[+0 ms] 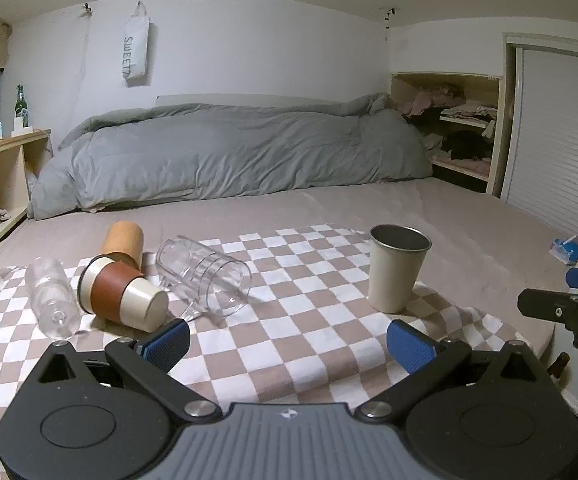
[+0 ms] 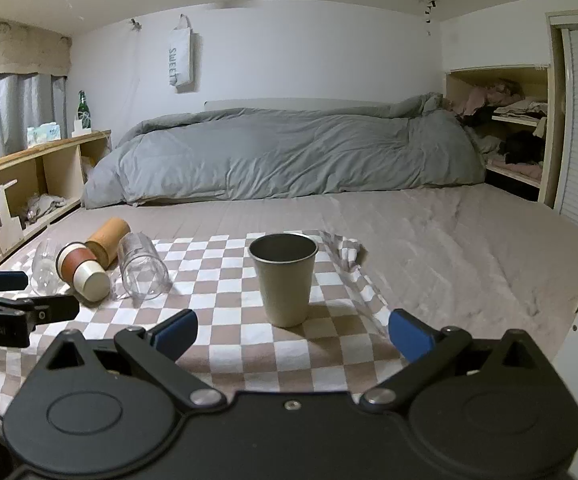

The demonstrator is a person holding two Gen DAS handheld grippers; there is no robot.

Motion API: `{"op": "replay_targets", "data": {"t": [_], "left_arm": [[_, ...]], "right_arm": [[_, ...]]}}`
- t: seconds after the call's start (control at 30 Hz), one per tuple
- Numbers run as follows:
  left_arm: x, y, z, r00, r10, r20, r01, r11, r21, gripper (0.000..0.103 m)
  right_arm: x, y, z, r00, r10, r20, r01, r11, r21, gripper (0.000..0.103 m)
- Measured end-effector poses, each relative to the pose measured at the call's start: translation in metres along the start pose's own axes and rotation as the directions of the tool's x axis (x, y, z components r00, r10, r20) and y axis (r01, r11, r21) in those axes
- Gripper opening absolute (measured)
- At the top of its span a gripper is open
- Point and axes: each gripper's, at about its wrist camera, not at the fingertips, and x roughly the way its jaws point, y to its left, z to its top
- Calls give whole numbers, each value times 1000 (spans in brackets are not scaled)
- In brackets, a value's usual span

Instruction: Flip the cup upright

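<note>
Your left gripper [image 1: 287, 338] hovers over the checkered cloth [image 1: 309, 344] on the bed [image 1: 469, 208], jaws spread wide and holding nothing. Your right gripper [image 2: 293, 332] is likewise wide open and empty. The metal cup [image 2: 285, 282] stands upright on the cloth, at 12 o'clock from your right gripper, clear of both pads. At 10 o'clock lie four vessels on their sides: a glass mug [image 1: 205, 276], a sleeved coffee cup [image 1: 123, 294], a cork-coloured tumbler [image 1: 123, 240] and a clear glass [image 1: 51, 298].
</note>
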Motion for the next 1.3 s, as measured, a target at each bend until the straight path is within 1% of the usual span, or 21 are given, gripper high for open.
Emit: {"op": "replay_targets", "data": {"t": [0.23,0.5,0.63,1.3], "left_arm": [[-4,2,-3,1000,12,3,-12,1000,19,103],[-4,1,-5,1000,3,-7,-3,1000,18,103],[-4,0,-6,1000,11,-8,-11,1000,15,103],[-5,5,-4,1000,20,5,-20,1000,6,103]], "right_arm": [[-1,10,-7,1000,-7,-3,7,1000,-17,103],[-1,12,-7,1000,-6,-3,6,1000,-26,103],[0,15,-7,1000,-6,-5,5,1000,-30,103],[-2,10,-9,1000,-8,19,8,1000,-20,103]]}}
